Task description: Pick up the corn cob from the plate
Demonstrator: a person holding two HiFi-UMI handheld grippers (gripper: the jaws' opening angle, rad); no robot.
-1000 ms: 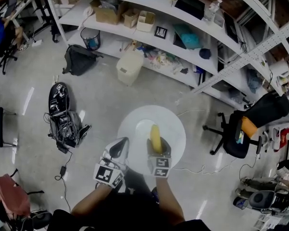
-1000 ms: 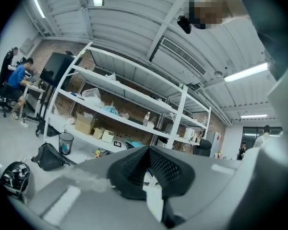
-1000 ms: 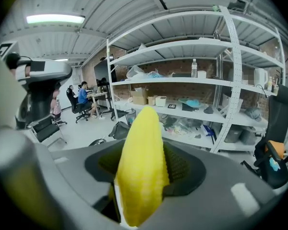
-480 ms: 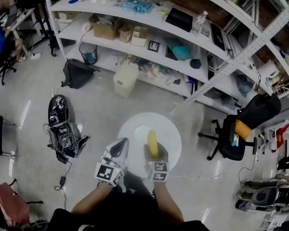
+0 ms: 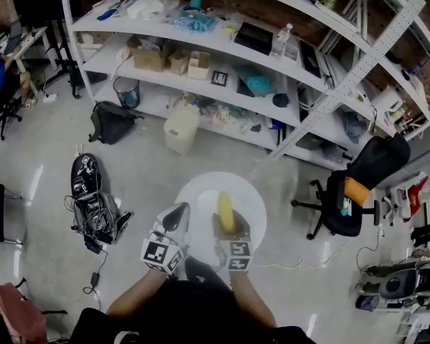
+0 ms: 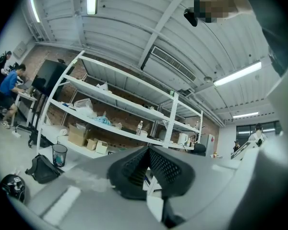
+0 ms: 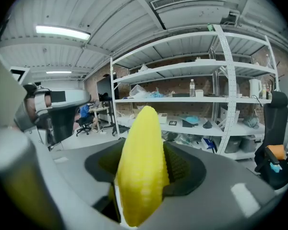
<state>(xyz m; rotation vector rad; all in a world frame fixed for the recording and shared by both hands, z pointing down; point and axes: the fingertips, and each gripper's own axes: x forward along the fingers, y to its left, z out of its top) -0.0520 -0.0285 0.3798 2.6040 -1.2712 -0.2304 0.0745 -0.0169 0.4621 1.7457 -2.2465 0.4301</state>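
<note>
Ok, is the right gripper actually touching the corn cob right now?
Touching. The right gripper view shows the right gripper with both jaws pressed against opposite sides of the corn cob, with no gap on either side.

Cob partly hidden
The right gripper (image 5: 228, 229) covers the near end of the corn cob (image 5: 225, 210) and the near rim of the round table (image 5: 254, 192).

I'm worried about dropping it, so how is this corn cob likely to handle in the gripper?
The corn cob looks stiff: it stands straight out of the right hand-held gripper without sagging. Its bumpy kernel rows probably help it hold against the ribbed pads. Its round, tapered body would likely roll if set down loose.
</note>
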